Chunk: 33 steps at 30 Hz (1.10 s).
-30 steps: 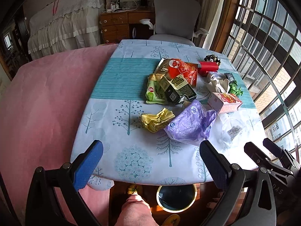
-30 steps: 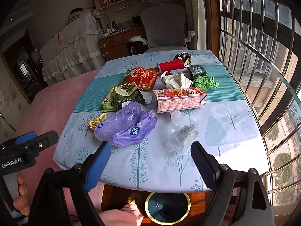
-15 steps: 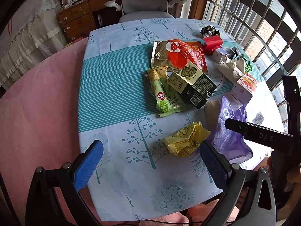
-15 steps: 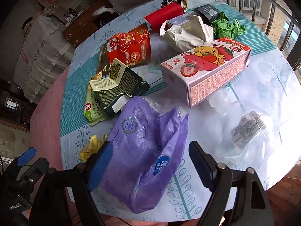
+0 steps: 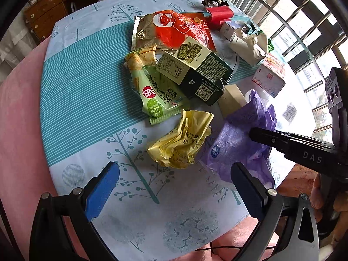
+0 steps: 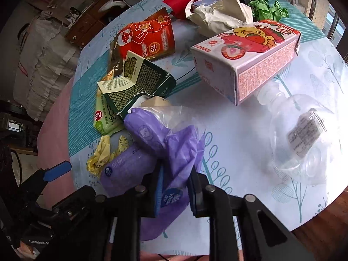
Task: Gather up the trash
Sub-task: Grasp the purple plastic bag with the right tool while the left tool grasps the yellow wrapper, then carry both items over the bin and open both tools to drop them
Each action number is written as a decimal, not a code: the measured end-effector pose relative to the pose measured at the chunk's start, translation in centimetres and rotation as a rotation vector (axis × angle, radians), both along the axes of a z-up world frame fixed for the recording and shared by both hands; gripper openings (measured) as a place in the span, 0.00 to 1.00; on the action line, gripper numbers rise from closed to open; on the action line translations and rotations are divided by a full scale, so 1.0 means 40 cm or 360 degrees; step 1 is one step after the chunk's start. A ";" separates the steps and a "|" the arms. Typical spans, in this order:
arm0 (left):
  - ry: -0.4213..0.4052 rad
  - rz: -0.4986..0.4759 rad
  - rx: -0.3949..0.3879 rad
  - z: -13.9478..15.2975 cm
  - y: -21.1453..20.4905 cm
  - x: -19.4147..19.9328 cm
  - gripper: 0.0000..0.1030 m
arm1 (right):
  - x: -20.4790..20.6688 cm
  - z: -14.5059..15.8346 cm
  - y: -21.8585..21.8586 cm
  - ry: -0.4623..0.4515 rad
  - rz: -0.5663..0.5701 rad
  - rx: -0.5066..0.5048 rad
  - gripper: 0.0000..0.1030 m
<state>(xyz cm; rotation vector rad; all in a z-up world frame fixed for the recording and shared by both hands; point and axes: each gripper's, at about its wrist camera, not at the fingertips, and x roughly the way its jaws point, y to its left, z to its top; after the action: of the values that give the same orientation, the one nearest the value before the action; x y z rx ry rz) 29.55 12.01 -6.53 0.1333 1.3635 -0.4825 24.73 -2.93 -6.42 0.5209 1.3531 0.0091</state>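
Two tools are working over the litter, and from the left wrist view the left tool (image 5: 174, 184) is hanging released above the near edge of the counter (image 5: 71, 91), its blue pads wide apart with nothing between them. Just ahead of it the crumpled yellow wrapper (image 5: 181, 141) is lying beside the purple plastic bag (image 5: 237, 143), and the right tool (image 5: 261, 136) is reaching in over that bag from the right.

From the right wrist view the right tool (image 6: 175, 187) has just been closing, and its pads are pinching a fold of the purple plastic bag (image 6: 174, 150) near the counter's near edge. I reckon the grip is catching only a thin bunch of film, so lifting slowly and straight up looks wise, watching that the bag is not dragging the yellow wrapper (image 6: 102, 152) touching it or the clear bottle (image 6: 302, 143) off the edge.
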 end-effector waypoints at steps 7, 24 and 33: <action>0.0031 -0.0070 0.0005 -0.028 -0.036 0.017 0.98 | -0.030 0.070 -0.019 -0.0128 0.0054 -0.0017 0.12; -0.0022 -0.0211 0.0178 -0.095 -0.119 0.020 0.49 | -0.106 0.126 -0.098 -0.0153 0.0063 -0.0197 0.11; -0.0109 0.0015 0.0077 -0.034 -0.099 -0.075 0.45 | -0.137 0.165 -0.109 -0.0190 0.0252 -0.0226 0.11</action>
<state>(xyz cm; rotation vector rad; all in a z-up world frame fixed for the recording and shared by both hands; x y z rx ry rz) 26.56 8.04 -7.90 0.1815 1.3083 -0.4333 19.26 -7.31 0.17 0.2886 1.2647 0.0720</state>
